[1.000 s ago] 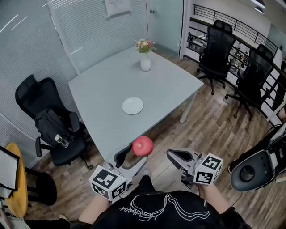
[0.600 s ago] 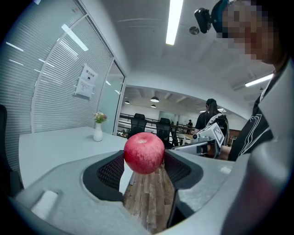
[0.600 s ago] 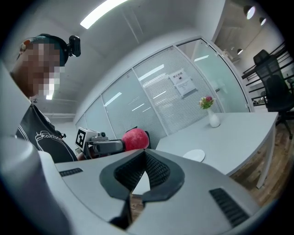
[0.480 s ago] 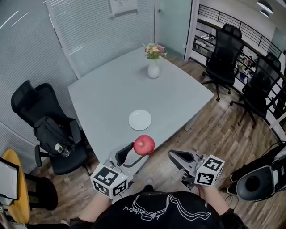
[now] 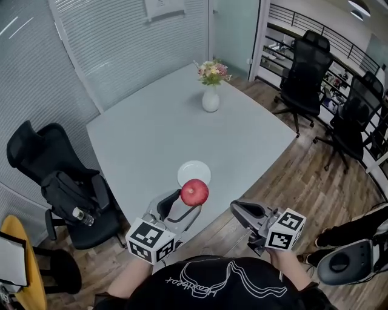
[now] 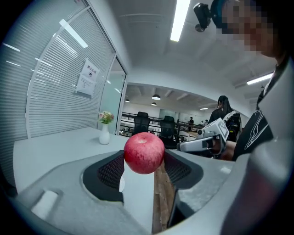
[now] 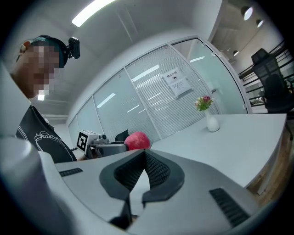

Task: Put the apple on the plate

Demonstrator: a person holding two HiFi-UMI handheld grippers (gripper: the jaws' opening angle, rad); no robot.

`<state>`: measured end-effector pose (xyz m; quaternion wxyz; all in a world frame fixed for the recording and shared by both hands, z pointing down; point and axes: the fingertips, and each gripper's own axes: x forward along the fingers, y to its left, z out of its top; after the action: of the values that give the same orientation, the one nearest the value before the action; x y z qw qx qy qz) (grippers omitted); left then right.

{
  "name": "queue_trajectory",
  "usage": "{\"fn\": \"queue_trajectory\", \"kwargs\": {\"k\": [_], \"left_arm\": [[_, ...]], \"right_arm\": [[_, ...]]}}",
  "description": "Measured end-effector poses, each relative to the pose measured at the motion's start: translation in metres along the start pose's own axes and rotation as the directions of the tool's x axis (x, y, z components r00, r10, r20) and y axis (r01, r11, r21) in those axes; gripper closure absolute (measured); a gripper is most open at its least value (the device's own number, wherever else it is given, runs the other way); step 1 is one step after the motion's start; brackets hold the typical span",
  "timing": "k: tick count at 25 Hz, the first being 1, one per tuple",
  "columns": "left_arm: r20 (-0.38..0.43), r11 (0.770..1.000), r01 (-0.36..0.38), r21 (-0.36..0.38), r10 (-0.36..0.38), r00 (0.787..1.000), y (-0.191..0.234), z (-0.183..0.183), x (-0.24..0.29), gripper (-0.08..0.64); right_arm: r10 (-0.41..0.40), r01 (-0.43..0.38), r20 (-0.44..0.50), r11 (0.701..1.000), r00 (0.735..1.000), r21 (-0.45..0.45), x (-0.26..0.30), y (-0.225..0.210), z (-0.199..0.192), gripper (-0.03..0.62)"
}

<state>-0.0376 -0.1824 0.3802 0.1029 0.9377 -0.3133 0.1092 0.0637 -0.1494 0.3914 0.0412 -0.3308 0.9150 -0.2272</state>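
Head view has the left gripper with jaws clamped on the apple above the desk, the plate just beyond at 12 o'clock; the right gripper, at 3 o'clock, has its jaws together, empty.

floor: wood | walls: glass, blinds | table: grey | chairs: black | ceiling: strip light

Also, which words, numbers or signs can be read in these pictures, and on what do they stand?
Paper notice on the blinds: print too small to read.
White script on the person's black shirt: too distorted to read.
Left cube and right cube: square marker patterns only, no letters.
Nothing can be quoted.
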Motion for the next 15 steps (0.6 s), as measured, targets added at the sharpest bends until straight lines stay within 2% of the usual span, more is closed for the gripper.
{"fn": "queue_trajectory", "kwargs": {"k": [7, 15], "left_arm": [[-0.018, 1.0, -0.015, 0.027, 0.015, 1.0, 0.031, -0.005, 0.024, 0.279], [-0.06, 0.995, -0.098, -0.016, 0.097, 0.994, 0.065, -0.024, 0.051, 0.279]], "right_arm": [[-0.017, 0.017, -0.015, 1.0, 1.0, 0.018, 0.013, -0.02, -0.004, 0.583], [-0.003, 0.006, -0.052, 0.999, 0.999, 0.051, 0.026, -0.051, -0.004, 0.583]]}}
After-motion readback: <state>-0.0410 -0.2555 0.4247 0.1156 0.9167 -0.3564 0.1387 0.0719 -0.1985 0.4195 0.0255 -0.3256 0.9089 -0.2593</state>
